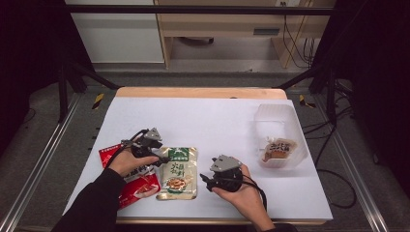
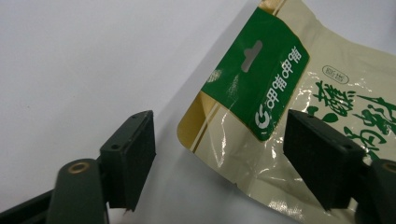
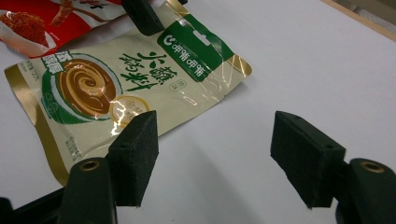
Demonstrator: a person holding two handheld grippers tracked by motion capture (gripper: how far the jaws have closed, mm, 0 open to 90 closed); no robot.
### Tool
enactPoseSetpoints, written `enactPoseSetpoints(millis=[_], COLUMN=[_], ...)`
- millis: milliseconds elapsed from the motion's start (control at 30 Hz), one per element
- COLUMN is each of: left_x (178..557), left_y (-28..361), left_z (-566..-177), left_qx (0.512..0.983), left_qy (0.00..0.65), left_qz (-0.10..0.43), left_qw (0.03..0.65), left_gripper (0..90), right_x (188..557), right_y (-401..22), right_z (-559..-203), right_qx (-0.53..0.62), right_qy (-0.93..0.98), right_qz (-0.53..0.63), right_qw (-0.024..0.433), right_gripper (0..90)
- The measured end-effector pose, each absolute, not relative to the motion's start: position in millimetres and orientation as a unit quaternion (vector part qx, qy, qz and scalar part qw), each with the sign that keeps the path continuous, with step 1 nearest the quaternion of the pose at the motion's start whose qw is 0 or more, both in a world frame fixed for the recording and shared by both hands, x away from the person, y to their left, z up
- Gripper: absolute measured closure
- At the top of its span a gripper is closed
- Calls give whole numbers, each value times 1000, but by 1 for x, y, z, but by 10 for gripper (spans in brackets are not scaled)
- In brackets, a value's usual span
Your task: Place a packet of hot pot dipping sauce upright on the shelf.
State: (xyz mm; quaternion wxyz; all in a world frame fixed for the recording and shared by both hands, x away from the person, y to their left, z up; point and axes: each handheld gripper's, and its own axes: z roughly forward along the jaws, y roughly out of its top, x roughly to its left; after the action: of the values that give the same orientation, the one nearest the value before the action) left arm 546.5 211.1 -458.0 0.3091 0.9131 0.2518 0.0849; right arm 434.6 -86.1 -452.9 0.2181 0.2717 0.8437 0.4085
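Beige pouch (image 2: pixel 289 121) lies lower left of my high view, its corner between my spread left gripper (image 2: pixel 219 163); right gripper (image 3: pixel 215 154) spread, empty.

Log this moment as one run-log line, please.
left gripper: jaws open, straddling top corner of beige pouch | right gripper: jaws open, nothing between | red pouch: beside beige | clear tub: one pouch inside

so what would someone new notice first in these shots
Probably the cream and green sauce pouch lying flat near the front of the white table, with the left gripper lowered over its green top corner, jaws open around it. A red packet lies beside it under the left hand, and a clear plastic tub at the right holds one more pouch.
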Motion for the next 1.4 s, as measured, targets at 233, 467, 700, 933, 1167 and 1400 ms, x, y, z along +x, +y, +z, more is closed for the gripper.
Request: enactPoseSetpoints(millis=[233,467,700,933,1167,1400], left_x=[542,534,524,528,528,527], left_y=[212,216,216,217,214,213], left_z=[-456,-444,-442,-448,-452,-454], left_qx=[914,911,916,919,918,911], left_qy=[245,237,220,224,232,250], left_qz=[65,55,42,56,78,90], left_qw=[316,333,333,320,311,315], left_gripper=[355,469,515,599,697,859], right_x=[436,437,438,438,438,438], right_y=[-86,-86,-85,-84,-84,-84], right_z=[-453,-454,-456,-457,-458,-458], right_qx=[276,274,274,273,271,270], right_qy=[842,844,846,848,850,851], right_qz=[413,413,410,408,407,404], right_qw=[212,206,203,199,198,198], right_gripper=[324,323,322,318,315,311])
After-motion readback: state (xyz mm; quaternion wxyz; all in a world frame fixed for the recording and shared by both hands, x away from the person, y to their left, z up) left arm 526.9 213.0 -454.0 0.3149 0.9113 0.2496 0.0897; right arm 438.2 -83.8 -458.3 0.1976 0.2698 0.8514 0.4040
